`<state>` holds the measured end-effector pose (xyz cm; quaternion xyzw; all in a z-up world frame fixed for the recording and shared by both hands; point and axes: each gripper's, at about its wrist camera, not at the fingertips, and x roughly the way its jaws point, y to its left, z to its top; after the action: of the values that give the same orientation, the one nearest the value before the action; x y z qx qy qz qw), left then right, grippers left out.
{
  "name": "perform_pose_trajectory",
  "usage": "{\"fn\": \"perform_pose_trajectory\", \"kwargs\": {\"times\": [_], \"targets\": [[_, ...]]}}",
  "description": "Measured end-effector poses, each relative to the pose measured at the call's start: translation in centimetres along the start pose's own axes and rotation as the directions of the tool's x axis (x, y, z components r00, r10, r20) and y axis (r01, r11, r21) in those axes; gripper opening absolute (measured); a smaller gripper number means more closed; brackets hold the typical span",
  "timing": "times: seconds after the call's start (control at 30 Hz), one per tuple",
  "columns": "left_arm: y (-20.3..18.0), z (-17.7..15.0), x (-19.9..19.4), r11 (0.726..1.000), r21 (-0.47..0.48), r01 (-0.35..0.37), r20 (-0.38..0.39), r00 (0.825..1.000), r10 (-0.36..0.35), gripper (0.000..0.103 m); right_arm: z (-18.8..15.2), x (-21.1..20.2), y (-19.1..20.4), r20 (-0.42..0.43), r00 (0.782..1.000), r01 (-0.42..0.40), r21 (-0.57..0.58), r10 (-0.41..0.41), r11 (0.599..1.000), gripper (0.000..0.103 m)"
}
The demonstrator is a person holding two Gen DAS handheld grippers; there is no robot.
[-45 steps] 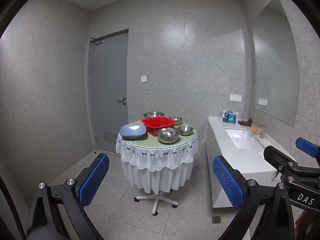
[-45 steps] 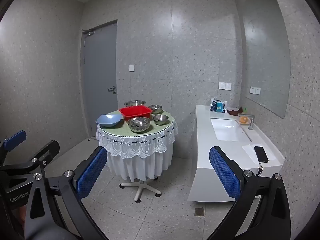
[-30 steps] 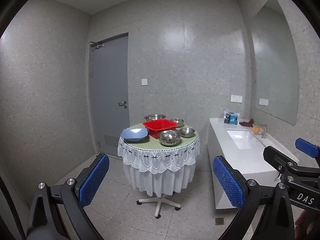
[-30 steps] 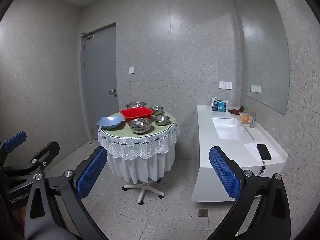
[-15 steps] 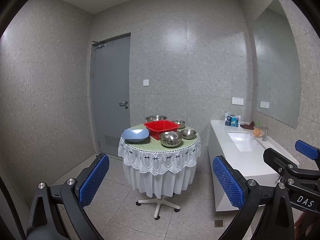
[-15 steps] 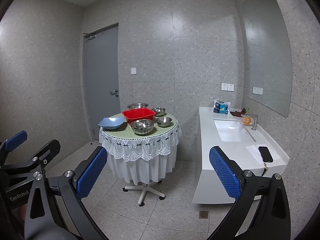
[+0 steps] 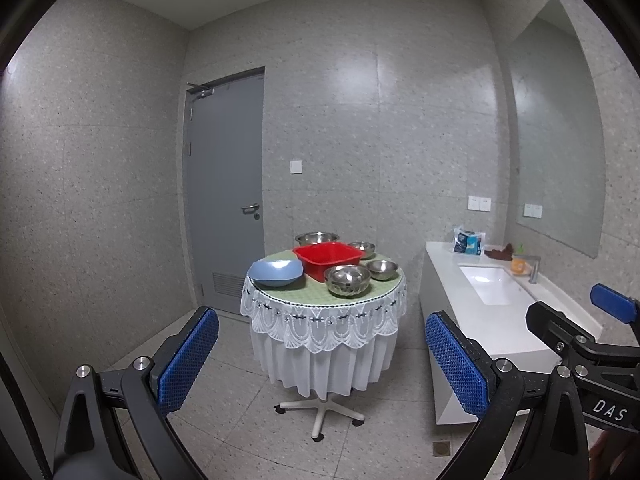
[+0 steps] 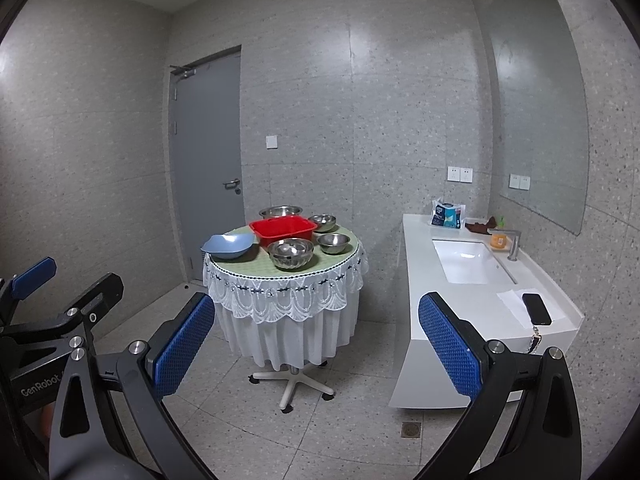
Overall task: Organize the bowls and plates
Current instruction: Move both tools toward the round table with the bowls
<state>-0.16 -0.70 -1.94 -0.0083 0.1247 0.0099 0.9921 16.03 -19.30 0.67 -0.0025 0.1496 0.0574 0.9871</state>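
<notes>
Approach step, judging by the distance: left gripper (image 7: pixel 322 356) and right gripper (image 8: pixel 316 348) both hung released and empty, well short of the table (image 8: pixel 256 300), whose bowls (image 8: pixel 291 254) clustered around its centre; next, close in.

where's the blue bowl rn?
In both wrist views the blue bowl sits at the left edge of the round table, just left of the red basin, with the steel bowls further right.

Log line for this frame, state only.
phase: approach, far from round table | left gripper: open, holds nothing | right gripper: open, holds nothing | on table: red basin, blue bowl, four steel bowls, untouched
</notes>
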Motion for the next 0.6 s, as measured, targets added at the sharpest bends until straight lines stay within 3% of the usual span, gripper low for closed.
{"fn": "perform_pose_trajectory", "kwargs": {"times": [0.6], "targets": [[-0.36,-0.52,0.58,1.0,-0.005,-0.007,0.005,1.0,0.007,0.102,-0.06,0.48,0.21,0.0,1.0,-0.001,-0.001,0.001,1.0,0.103]]}}
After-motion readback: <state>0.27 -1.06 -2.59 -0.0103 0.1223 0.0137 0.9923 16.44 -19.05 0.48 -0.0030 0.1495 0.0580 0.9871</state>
